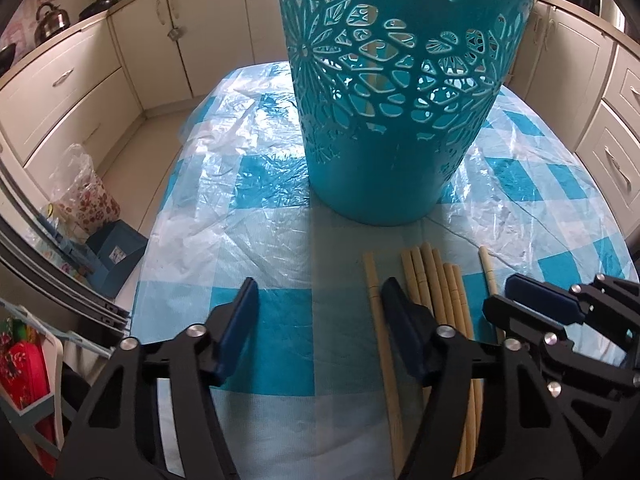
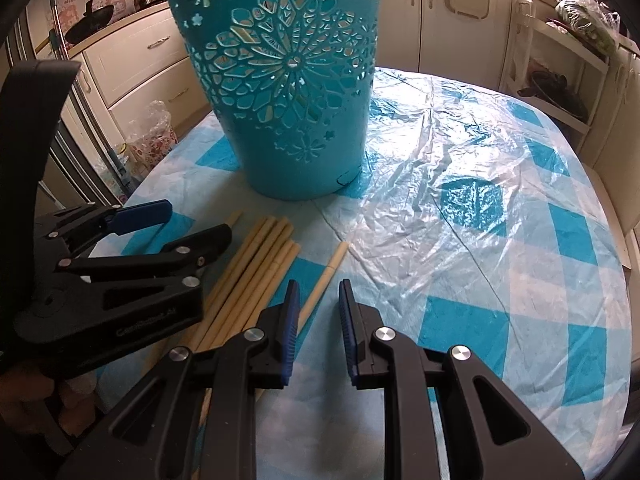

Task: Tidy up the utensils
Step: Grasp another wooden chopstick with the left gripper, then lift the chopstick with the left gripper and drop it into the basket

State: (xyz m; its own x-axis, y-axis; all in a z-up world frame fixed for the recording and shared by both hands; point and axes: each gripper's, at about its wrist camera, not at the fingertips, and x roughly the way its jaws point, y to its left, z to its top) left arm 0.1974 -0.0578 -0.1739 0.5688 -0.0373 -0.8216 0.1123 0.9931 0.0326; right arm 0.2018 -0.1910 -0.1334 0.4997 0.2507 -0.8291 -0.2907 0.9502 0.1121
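Left claw (image 1: 320,300) half-wide, empty; right claw (image 2: 318,300) narrow, empty (chopsticks (image 2: 256,264) beside).

text: faint, perhaps "CamRobot.AI" | on: left gripper (image 2: 196,228) body

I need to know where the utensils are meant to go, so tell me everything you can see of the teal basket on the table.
The teal basket looks like moulded plastic, round and tapering towards a narrower base. Its upper wall is pierced with flower and petal cut-outs; the bottom band is solid. It stands upright on the checked tablecloth under a crinkled clear plastic sheet. Its rim is cut off by both views. The chopsticks lie just in front of it, apart from it. Neither gripper touches it.
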